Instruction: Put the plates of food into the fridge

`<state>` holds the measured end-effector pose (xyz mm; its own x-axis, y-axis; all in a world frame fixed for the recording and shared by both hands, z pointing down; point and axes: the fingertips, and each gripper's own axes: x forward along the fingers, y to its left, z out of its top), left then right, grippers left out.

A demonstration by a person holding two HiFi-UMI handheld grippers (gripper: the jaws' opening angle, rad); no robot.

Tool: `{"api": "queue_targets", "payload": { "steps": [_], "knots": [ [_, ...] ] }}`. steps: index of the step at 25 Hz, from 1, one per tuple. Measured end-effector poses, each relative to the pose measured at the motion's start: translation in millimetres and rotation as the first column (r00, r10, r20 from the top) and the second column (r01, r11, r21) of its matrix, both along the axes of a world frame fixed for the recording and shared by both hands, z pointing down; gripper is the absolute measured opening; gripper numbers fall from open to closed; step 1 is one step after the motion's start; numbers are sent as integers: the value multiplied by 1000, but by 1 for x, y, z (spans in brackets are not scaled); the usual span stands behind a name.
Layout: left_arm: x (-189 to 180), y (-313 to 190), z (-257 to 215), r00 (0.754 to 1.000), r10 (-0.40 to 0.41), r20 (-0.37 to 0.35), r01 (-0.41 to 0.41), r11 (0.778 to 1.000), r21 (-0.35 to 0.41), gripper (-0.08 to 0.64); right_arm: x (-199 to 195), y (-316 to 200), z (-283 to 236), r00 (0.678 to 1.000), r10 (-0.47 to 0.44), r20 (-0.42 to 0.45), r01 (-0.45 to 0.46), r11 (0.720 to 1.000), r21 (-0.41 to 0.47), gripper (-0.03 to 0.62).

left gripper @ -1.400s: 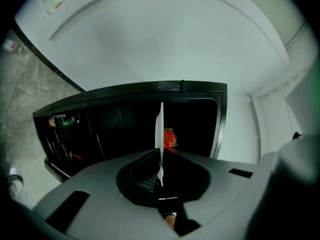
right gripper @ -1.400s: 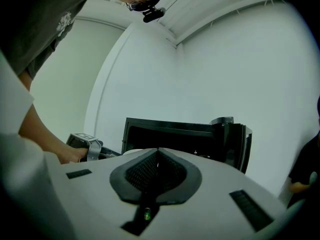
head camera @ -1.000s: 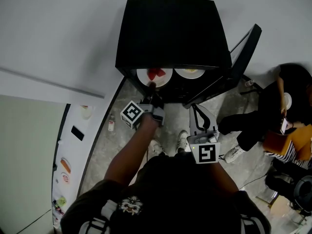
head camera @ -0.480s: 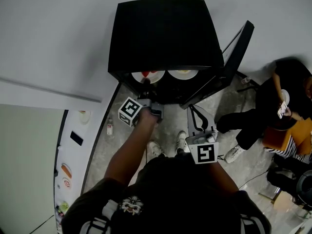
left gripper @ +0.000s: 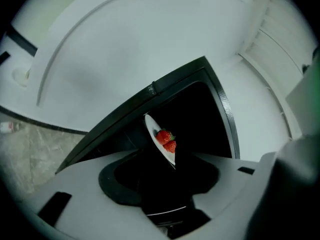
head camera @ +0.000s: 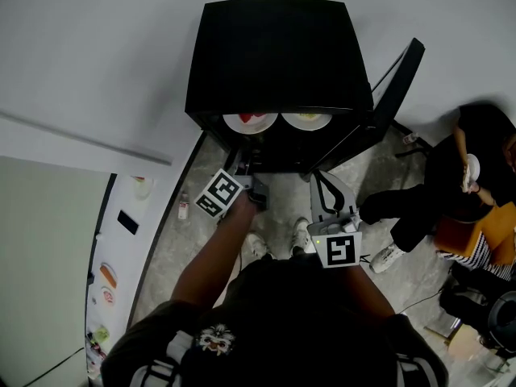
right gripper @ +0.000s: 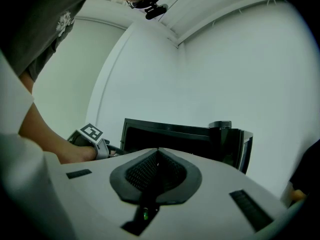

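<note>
left hand-held gripper (head camera: 247, 172): jaws spread wide, have just been opening, nothing between them. plate of strawberries (left gripper: 151, 126): straight ahead of it, clear of its tips, inside the black fridge (head camera: 278, 55). second plate (head camera: 307, 121), yellow food: beside the first, ahead and to the right. fridge door (head camera: 397, 87): open, right of both hand-held grippers. right hand-held gripper (right gripper: 158, 154): jaws pressed together, empty, behind the left one.

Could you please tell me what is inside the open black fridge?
At the front of the black fridge, two white round plates sit side by side: the left plate holds red strawberries, the right plate something yellowish. Its top covers everything deeper.
</note>
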<state>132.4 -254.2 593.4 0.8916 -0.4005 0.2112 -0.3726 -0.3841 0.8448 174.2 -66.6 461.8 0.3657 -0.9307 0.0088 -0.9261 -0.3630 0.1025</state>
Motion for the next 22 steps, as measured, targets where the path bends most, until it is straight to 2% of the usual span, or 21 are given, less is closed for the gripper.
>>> {"api": "queue_targets", "payload": {
  "steps": [3, 5, 6, 7, 10, 13, 16, 18, 19, 22],
  "knots": [
    [-12, 11, -18, 998, 36, 44, -42, 987, 154, 187, -4, -4, -2, 1000, -21, -5, 21, 1000, 12, 25],
    [-16, 22, -39, 996, 68, 62, -83, 957, 278, 187, -9, -6, -3, 999, -34, -1, 34, 999, 19, 25],
    [-18, 28, -51, 994, 84, 76, -106, 931, 350, 187, -11, -7, -4, 999, -41, 0, 41, 999, 21, 25],
    [-19, 34, -63, 991, 98, 94, -129, 895, 427, 187, -13, -8, -5, 999, -47, 0, 47, 999, 23, 25],
    [-22, 55, -98, 981, 125, 147, -190, 764, 617, 186, -20, -10, -8, 998, -67, -5, 67, 997, 36, 25],
    [-31, 71, -119, 975, 117, 190, -219, 664, 715, 124, -26, -9, -10, 996, -83, -14, 84, 996, 44, 25],
    [-44, 86, -130, 968, 104, 229, -245, 587, 772, 48, -32, -3, -8, 996, -88, -13, 89, 995, 40, 25],
    [-49, 96, -133, 962, 112, 248, -268, 557, 787, 28, -35, -1, -10, 996, -90, -11, 90, 995, 47, 25],
    [-52, 100, -133, 961, 115, 253, -274, 551, 789, 23, -36, -1, -12, 996, -90, -11, 91, 994, 53, 25],
    [-61, 103, -136, 962, 110, 251, -268, 570, 777, 23, -38, -1, -16, 996, -86, -23, 87, 994, 61, 25]
  ]
}}
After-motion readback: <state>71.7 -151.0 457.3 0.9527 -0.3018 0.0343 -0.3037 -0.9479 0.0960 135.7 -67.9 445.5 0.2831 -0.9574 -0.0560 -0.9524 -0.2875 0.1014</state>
